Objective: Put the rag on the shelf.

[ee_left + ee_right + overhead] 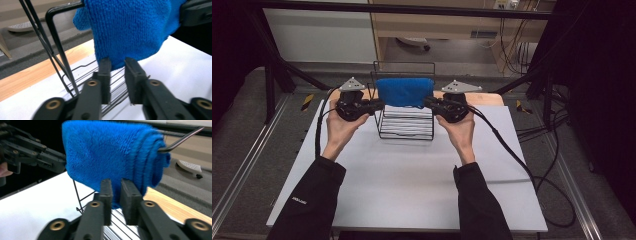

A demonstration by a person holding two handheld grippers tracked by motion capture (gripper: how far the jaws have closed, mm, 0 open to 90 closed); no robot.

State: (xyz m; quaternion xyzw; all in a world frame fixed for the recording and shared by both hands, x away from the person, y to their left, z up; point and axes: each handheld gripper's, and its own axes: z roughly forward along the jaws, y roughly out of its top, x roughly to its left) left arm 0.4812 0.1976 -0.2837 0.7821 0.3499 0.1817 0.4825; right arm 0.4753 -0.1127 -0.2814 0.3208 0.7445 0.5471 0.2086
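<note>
Forearms reach level toward my landmark, the wire rack: left gripper and right gripper flank its blue cloth, each pinching a lower corner (jaws nearly closed).

The high view was dim and grainy, its corners sinking to black, with light falling on the white table from above; the arms cast only faint, soft shadows. No glare showed on the table. In both gripper views the blue cloth was bright and fairly sharp in the left one, softer in the right. The jaws close to the lens were blurred, and the background floor was out of focus.
</note>
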